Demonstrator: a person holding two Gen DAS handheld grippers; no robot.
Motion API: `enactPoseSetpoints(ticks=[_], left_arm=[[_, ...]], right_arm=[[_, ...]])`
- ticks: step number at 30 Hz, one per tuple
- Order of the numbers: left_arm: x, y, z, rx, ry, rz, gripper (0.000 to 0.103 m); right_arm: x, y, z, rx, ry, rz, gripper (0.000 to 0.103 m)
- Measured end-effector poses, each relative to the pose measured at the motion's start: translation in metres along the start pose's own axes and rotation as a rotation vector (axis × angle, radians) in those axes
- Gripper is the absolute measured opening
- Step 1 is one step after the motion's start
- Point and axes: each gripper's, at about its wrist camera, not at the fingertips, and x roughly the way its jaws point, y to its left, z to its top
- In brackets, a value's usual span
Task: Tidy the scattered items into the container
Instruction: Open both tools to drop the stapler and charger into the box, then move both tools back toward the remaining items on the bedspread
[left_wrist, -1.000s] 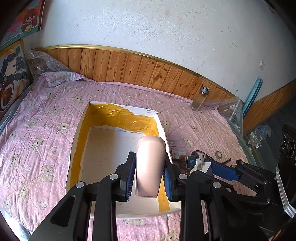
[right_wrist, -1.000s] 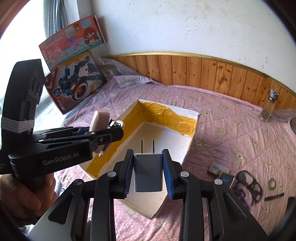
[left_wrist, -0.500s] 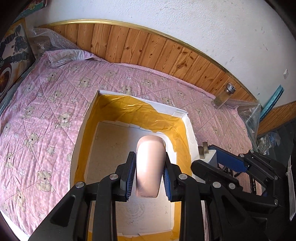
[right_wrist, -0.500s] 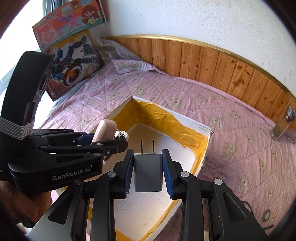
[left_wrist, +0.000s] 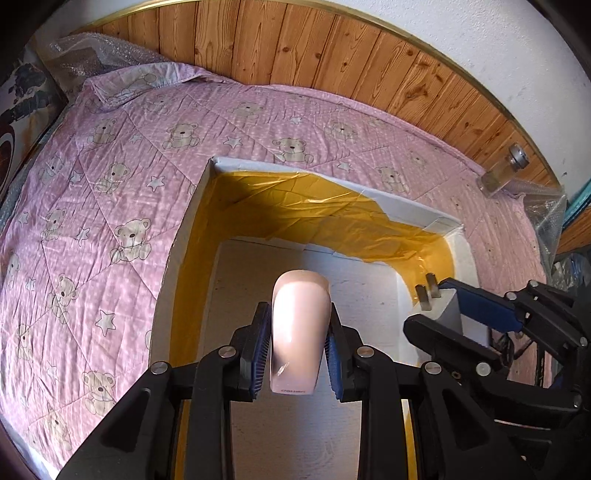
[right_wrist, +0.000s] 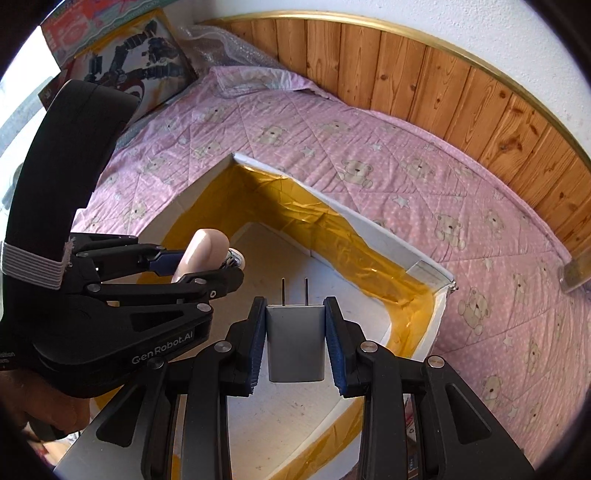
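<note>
Over the white yellow-taped foam box (left_wrist: 456, 236) on the bed: left tongs (left_wrist: 297, 354) clamp a pale pink rounded plastic case (left_wrist: 299, 325), right tongs (right_wrist: 295, 343) clamp a grey 2-pin plug adapter (right_wrist: 295, 341); step, depositing; next, likely lower and release both.

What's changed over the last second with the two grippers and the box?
Both grippers advanced over the white box: the left gripper carried the pink bottle from the near rim to above the floor, and the right gripper brought the grey charger inside too. Both grips stayed shut; nothing was released.
</note>
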Motion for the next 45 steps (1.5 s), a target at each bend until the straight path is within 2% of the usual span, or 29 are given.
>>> enactPoseSetpoints(ticks=[5, 8, 11, 13, 18, 24, 33, 40, 45], left_arm=[[0.024, 0.003, 0.005, 0.009, 0.045, 0.055, 0.029], [0.036, 0.007, 0.008, 0.005, 0.066, 0.084, 0.030], [0.038, 0.007, 0.008, 0.003, 0.070, 0.095, 0.030], [0.035, 0.005, 0.006, 0.006, 0.066, 0.103, 0.035], [0.013, -0.002, -0.002, 0.020, 0.025, 0.132, 0.041], [-0.021, -0.009, -0.015, 0.039, -0.027, 0.146, 0.042], [-0.073, -0.026, -0.049, 0.039, -0.081, 0.103, 0.042], [-0.115, -0.050, -0.082, 0.071, -0.138, 0.065, 0.042], [-0.130, -0.057, -0.102, 0.076, -0.146, 0.042, 0.042]], right_arm=[[0.016, 0.000, 0.005, -0.013, 0.029, -0.007, 0.033], [0.019, 0.001, 0.005, -0.009, 0.019, -0.037, 0.036], [0.016, -0.001, 0.000, 0.012, 0.011, -0.024, 0.036], [0.011, -0.002, -0.004, 0.024, 0.003, -0.014, 0.038], [-0.014, 0.002, -0.016, 0.047, -0.045, 0.009, 0.039], [-0.057, 0.011, -0.035, 0.079, -0.132, 0.042, 0.041], [-0.120, 0.025, -0.083, 0.143, -0.267, 0.059, 0.047], [-0.148, 0.034, -0.123, 0.190, -0.316, 0.057, 0.047], [-0.162, 0.040, -0.144, 0.196, -0.338, 0.040, 0.047]])
